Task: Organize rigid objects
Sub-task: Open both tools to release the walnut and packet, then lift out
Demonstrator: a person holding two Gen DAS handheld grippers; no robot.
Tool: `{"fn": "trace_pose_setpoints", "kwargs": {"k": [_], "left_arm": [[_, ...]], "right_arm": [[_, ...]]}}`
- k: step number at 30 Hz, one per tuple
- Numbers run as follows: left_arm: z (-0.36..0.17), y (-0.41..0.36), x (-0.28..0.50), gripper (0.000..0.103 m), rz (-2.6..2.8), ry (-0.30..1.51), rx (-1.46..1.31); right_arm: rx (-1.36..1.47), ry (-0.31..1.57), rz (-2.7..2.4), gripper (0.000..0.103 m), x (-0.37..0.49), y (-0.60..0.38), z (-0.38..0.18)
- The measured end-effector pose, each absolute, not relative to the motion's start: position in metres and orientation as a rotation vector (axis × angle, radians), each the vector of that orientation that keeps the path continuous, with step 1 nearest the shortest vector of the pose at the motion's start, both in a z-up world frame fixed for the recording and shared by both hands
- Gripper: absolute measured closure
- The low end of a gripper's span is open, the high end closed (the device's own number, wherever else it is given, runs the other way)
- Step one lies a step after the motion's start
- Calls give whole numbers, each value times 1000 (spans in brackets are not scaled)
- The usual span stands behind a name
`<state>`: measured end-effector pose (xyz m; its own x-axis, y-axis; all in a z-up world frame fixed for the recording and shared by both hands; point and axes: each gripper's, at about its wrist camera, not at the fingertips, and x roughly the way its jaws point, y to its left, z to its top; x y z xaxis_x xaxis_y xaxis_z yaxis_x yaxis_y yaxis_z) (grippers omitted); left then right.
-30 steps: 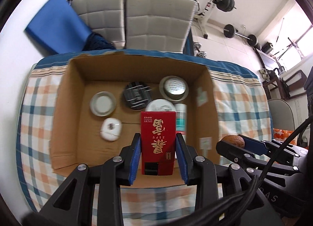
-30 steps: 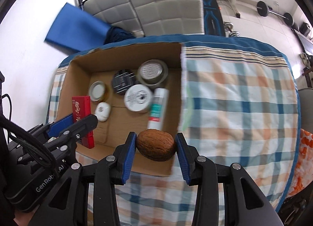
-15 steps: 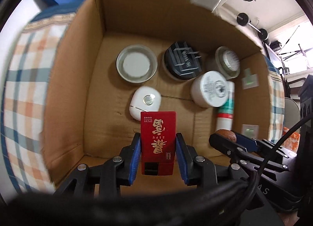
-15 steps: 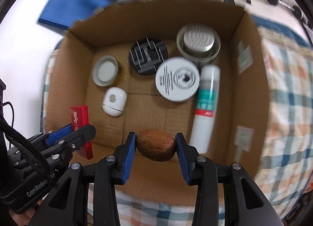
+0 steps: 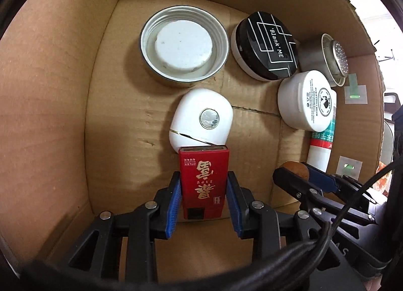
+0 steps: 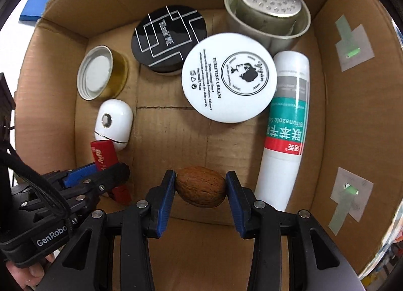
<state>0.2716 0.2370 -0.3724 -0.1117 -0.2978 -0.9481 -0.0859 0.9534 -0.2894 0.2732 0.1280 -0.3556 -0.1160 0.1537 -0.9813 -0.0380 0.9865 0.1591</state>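
Note:
My left gripper (image 5: pixel 203 190) is shut on a red box with gold characters (image 5: pixel 203 180) and holds it low inside the cardboard box (image 5: pixel 50 114), its far end just short of a white oval case (image 5: pixel 201 119). My right gripper (image 6: pixel 200 187) is shut on a brown walnut (image 6: pixel 200 186) near the box floor, beside a white tube (image 6: pixel 287 124). In the right wrist view the left gripper (image 6: pixel 105 172) with the red box (image 6: pixel 104 156) is at the lower left. In the left wrist view the right gripper (image 5: pixel 299 177) with the walnut (image 5: pixel 294 168) is at the right.
On the box floor lie a metal lid (image 5: pixel 183 44), a black round compact (image 5: pixel 267 46), a white cream jar (image 6: pixel 229 76), a steel cup (image 6: pixel 269 19) and the white oval case (image 6: pixel 113 119). The box walls (image 6: pixel 352 114) close in on all sides.
Both grippers have moved down and forward into the cardboard box, still holding the red box and the walnut. The table and room have dropped out of view.

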Motion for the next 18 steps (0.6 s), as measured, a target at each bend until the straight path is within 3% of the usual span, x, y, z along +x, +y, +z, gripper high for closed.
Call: {"fn": "trace_pose_setpoints", "kwargs": {"k": [9,11,13,18], "left_arm": [[-367,239,272,66,-163,1702,-276],[-361,240,271,63,-155,1694,-263],[-352,238,269,60,-138,1674,-232],[-330,238,264,52,-109,1622,-194]], "right_arm": [[94,1722,143,59,276,125,-374],[99,1727,147,54,280,125,-376],[97,1726,144,39,285,124,-377],[77,1710,141,34,285,123,-363]]}}
